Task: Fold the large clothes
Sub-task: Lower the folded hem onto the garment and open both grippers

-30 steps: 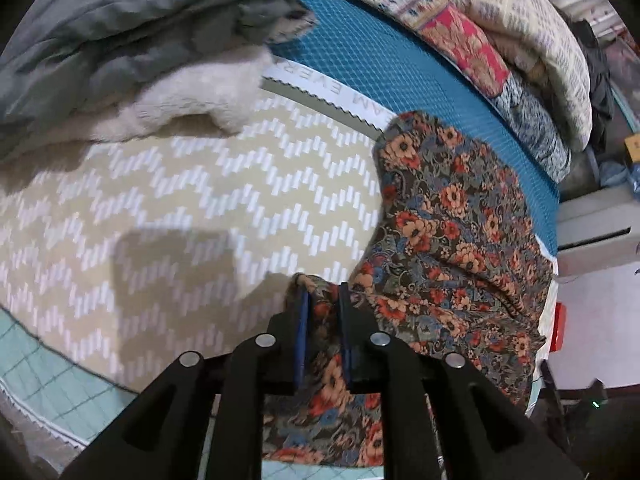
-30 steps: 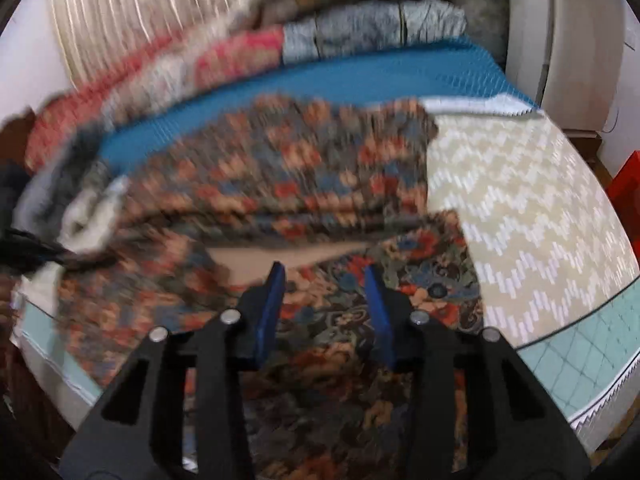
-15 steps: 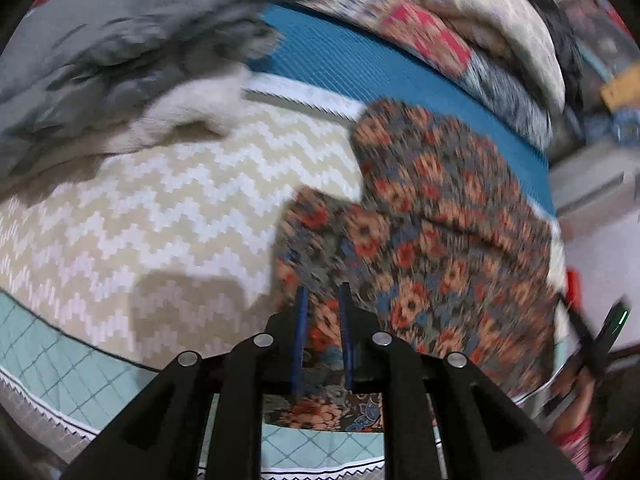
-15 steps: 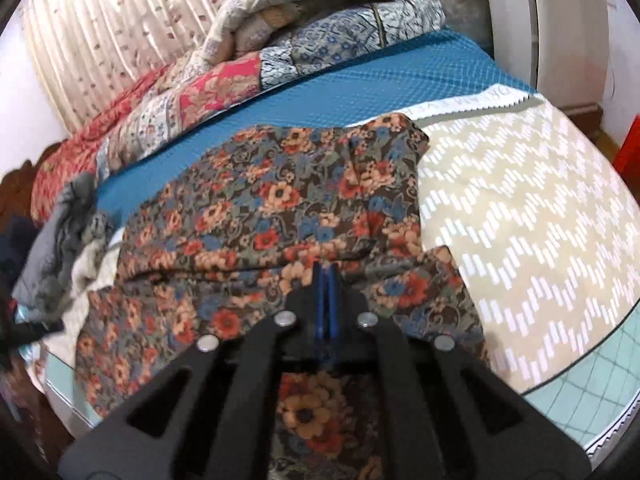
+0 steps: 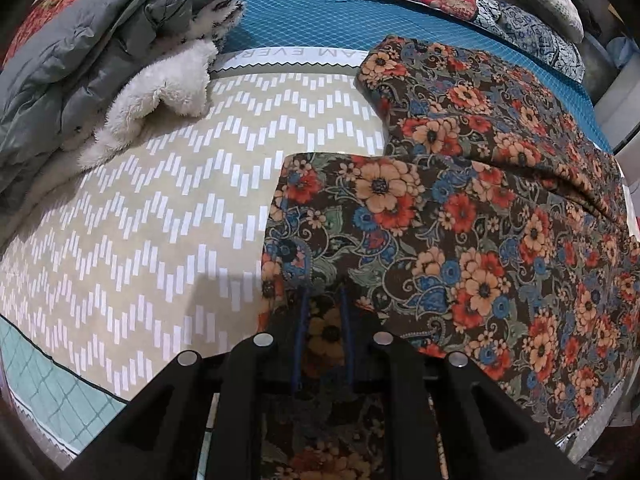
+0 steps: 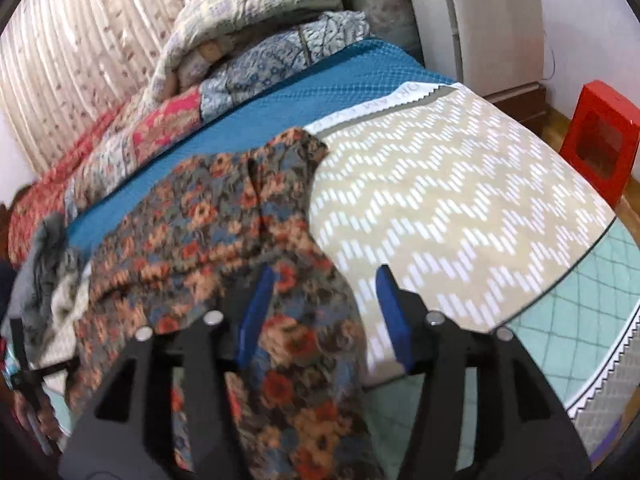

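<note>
A large floral garment point(image 5: 460, 216), dark with orange, red and blue flowers, lies partly folded on the beige zigzag bed cover point(image 5: 160, 216). My left gripper point(image 5: 323, 294) is shut on the garment's near edge, cloth pinched between its blue pads. In the right wrist view the same garment point(image 6: 208, 232) spreads over the left half of the bed and hangs off the near edge. My right gripper point(image 6: 326, 280) is open, just above the garment's right edge, holding nothing.
A grey quilt point(image 5: 80, 40) and a white fluffy blanket point(image 5: 160, 92) are heaped at the left. Folded quilts point(image 6: 248, 32) are stacked along the back by the curtain. A red stool point(image 6: 600, 136) stands on the floor at right. A teal sheet point(image 5: 304, 24) lies behind.
My right gripper shut on the garment half a second ago and has now let go, open and swung right. My left gripper has carried its edge over, laying a fold on the garment.
</note>
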